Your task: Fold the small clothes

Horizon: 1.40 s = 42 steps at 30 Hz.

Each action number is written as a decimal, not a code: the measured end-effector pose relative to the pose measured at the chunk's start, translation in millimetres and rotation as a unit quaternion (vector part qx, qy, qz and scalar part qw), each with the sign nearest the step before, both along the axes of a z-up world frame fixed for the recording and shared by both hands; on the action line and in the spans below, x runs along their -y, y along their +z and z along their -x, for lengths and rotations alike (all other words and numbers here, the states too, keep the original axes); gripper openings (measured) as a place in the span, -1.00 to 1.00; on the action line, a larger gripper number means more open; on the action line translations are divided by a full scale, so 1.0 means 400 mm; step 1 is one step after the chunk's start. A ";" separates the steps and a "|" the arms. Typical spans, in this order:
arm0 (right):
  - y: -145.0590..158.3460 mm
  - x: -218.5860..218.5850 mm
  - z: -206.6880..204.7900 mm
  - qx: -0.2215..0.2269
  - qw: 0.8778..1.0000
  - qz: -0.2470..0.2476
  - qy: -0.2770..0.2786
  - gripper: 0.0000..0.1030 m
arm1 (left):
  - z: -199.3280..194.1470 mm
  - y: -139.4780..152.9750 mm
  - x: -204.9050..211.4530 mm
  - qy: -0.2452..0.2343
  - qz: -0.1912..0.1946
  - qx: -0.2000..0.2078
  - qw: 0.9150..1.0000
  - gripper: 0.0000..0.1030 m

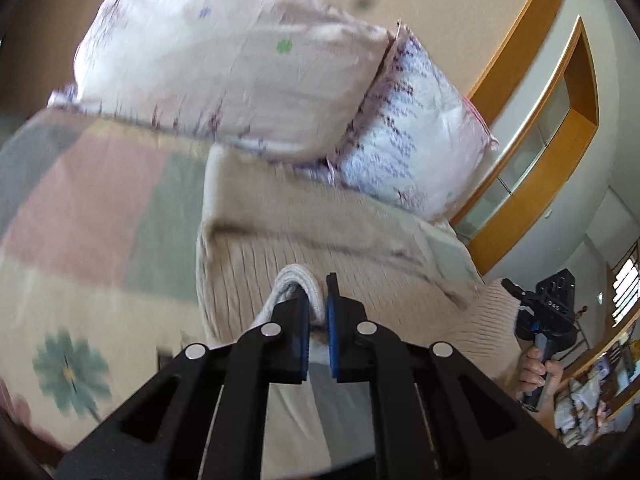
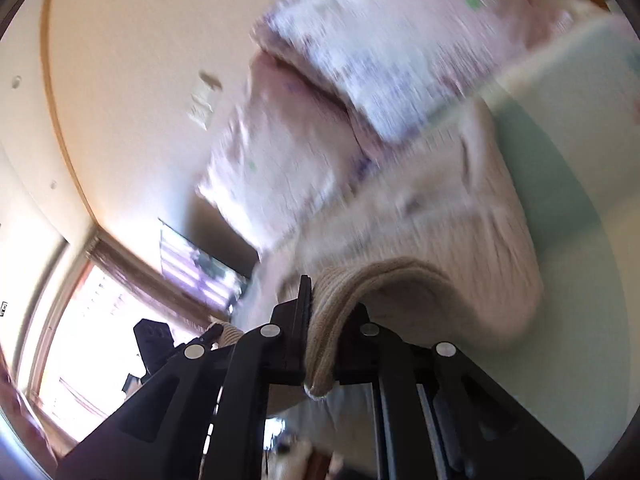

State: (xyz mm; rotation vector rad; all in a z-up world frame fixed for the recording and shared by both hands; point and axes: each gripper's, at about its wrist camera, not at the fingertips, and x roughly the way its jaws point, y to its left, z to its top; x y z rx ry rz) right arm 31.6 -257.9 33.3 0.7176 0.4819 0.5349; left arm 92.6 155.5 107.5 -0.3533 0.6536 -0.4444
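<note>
A beige ribbed knit garment [image 1: 304, 240] lies on a bed with a pastel patterned cover [image 1: 88, 208]. My left gripper [image 1: 318, 300] is shut on a folded white-beige edge of the garment [image 1: 298, 280]. My right gripper [image 2: 328, 304] is shut on a thick ribbed hem of the same garment [image 2: 384, 276], lifted off the bed; the rest hangs toward the cover. The right gripper also shows in the left wrist view [image 1: 548, 312] at the far right, held in a hand, with the garment's corner at it. Both views are motion blurred.
Two pink-and-white floral pillows [image 1: 224, 64] [image 1: 416, 136] lean against the wall behind the garment. A wooden-framed window or door [image 1: 560, 112] is on the right. In the right wrist view a bright window [image 2: 92, 320] and the green part of the cover [image 2: 560, 200] show.
</note>
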 end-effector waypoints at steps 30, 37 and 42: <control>-0.064 0.133 -0.401 -0.106 0.986 0.055 -0.117 0.82 | -0.511 -0.288 -0.035 0.022 0.155 -0.211 0.965 -0.57; -0.032 0.181 -0.331 -0.082 0.987 0.060 -0.125 0.82 | -0.506 -0.107 0.110 -0.032 0.216 -0.131 0.967 -0.71; -0.003 0.249 -0.285 -0.058 0.980 0.065 -0.176 0.82 | -0.569 -0.020 0.492 -0.178 0.295 -0.105 0.933 -0.61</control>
